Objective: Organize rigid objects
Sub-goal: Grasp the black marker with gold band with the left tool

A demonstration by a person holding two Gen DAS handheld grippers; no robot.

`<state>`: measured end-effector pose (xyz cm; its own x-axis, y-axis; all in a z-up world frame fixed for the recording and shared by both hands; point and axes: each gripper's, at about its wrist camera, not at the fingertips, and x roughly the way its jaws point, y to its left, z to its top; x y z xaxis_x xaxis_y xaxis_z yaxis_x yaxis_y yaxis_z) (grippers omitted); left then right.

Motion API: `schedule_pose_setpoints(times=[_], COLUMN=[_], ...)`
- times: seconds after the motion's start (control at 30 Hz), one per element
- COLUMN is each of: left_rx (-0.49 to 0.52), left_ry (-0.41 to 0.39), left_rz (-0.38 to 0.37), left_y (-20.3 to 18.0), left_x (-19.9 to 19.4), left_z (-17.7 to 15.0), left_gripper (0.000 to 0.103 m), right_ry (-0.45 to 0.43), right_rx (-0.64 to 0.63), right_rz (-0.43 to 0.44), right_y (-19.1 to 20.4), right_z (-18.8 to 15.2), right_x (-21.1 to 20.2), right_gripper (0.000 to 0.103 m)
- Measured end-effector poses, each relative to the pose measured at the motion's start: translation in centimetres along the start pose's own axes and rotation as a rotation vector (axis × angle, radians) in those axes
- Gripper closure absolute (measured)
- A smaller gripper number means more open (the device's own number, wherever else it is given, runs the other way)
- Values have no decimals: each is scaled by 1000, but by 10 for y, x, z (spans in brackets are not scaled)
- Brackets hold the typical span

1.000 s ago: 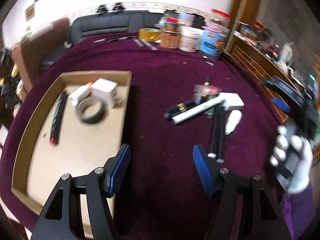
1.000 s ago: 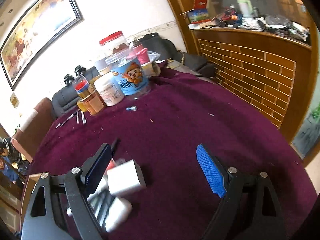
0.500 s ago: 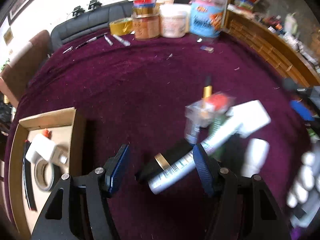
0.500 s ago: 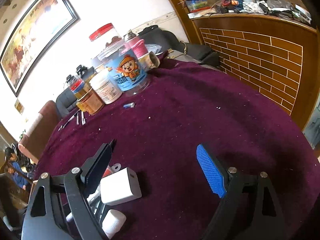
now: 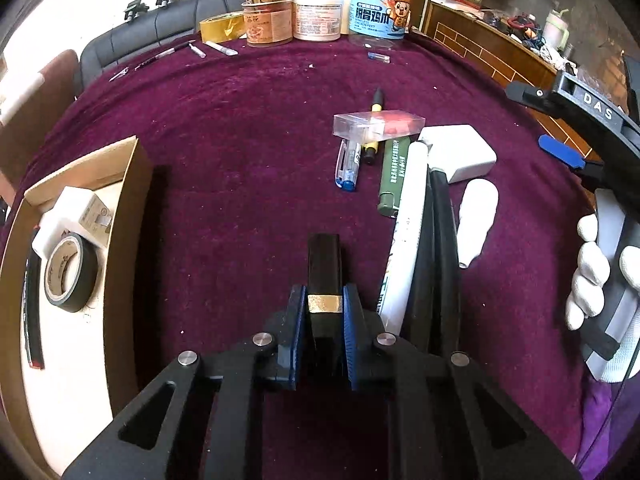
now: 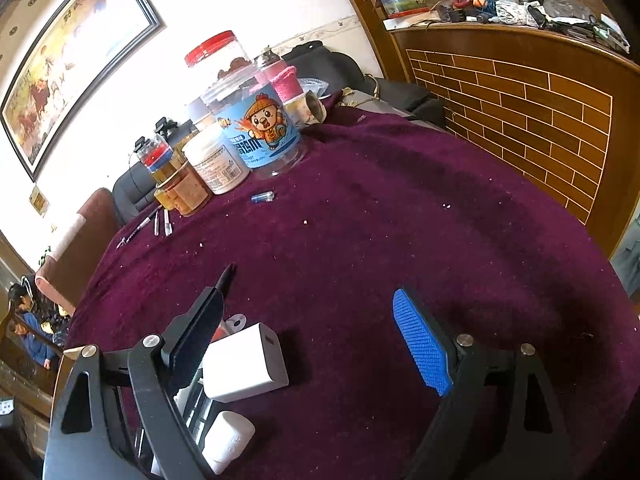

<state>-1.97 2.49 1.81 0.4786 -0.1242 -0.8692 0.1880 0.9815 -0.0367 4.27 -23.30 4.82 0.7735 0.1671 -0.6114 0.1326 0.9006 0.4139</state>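
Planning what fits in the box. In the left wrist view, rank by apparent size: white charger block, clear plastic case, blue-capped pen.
1. White charger block
2. Clear plastic case, close behind, so that order is unsure
3. Blue-capped pen, clearly smallest

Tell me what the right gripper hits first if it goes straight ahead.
Probably nothing nearby: the right gripper is open over bare purple cloth. The white charger sits left of its line. Far ahead stands the blue jar, though depth is unclear.
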Motion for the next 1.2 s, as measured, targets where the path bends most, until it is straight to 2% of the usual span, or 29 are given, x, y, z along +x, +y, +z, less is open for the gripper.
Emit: schedule_pose_setpoints(times=[0.07, 0.2, 0.33, 0.4, 0.53, 0.6, 0.63, 0.9, 0.97, 1.03, 1.1, 1.2], left_rx=[-8, 2, 21, 12, 37, 80, 103, 110, 107, 83, 40, -22], left_ry=[-4, -33, -72, -102, -109, -92, -79, -74, -73, -79, -97, -93], left_rz=[4, 24, 46, 27, 2, -4, -6, -7, -5, 8, 29, -18], left_y=[-2, -13, -17, -16, -21, -29, -33, -38, -38, -35, -29, -19], left_x=[1, 9, 12, 10, 13, 17, 19, 18, 17, 14, 2, -5], left_z=[0, -1, -4, -9, -8, -7, -7, -9, -9, -9, -13, -23], left_gripper=[84, 61, 53, 48, 28, 5, 1, 1, 3, 21, 89, 89], right_ry=[1, 3, 13, 17, 35, 46, 51, 73, 67, 61, 54, 53], right_rx=[-2, 7, 16, 16, 28, 40, 44, 60, 57, 56, 59, 71], right_rz=[-6, -17, -13, -13, -15, -12, -11, 21, 17, 8, -5, -16], right_y=[0, -2, -4, -4, -6, -8, -9, -8, -8, -8, -9, -12], right_z=[-1, 0, 0, 0, -1, -2, -2, -3, -2, -2, -1, -1], right_x=[0, 2, 2, 3, 6, 8, 9, 10, 8, 8, 7, 8], right_gripper=[16, 16, 16, 16, 16, 16, 16, 16, 16, 16, 16, 16])
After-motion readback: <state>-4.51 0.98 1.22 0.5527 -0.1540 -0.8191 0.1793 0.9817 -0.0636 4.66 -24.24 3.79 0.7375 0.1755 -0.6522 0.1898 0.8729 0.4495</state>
